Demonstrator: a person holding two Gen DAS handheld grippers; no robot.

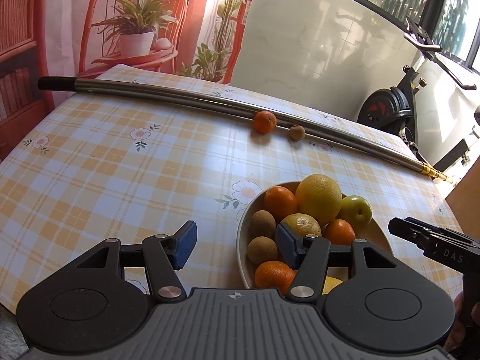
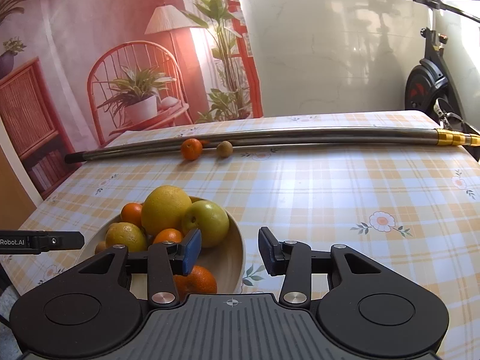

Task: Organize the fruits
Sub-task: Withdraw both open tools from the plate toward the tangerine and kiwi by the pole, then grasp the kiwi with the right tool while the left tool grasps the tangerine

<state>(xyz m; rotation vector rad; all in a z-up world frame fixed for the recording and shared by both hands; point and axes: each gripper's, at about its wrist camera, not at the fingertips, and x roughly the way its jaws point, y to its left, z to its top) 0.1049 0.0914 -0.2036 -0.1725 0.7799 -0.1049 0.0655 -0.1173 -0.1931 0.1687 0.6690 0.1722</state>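
A cream bowl (image 1: 240,240) (image 2: 241,252) on the checked tablecloth is piled with a big yellow citrus (image 1: 318,198), a green apple (image 2: 207,222), tangerines, kiwis and a lemon. A loose tangerine (image 1: 264,122) (image 2: 191,149) and a loose kiwi (image 1: 297,132) (image 2: 224,148) lie far back against a metal pole. My left gripper (image 1: 235,245) is open and empty, its right pad over the bowl's left side. My right gripper (image 2: 229,251) is open and empty above the bowl's right rim. Each gripper's tip shows at the edge of the other's view.
A long metal pole (image 1: 180,93) (image 2: 300,135) lies across the far side of the table. An exercise bike (image 1: 387,108) stands beyond the right edge, and a printed backdrop hangs behind the table. A hand (image 1: 465,315) holds the right gripper.
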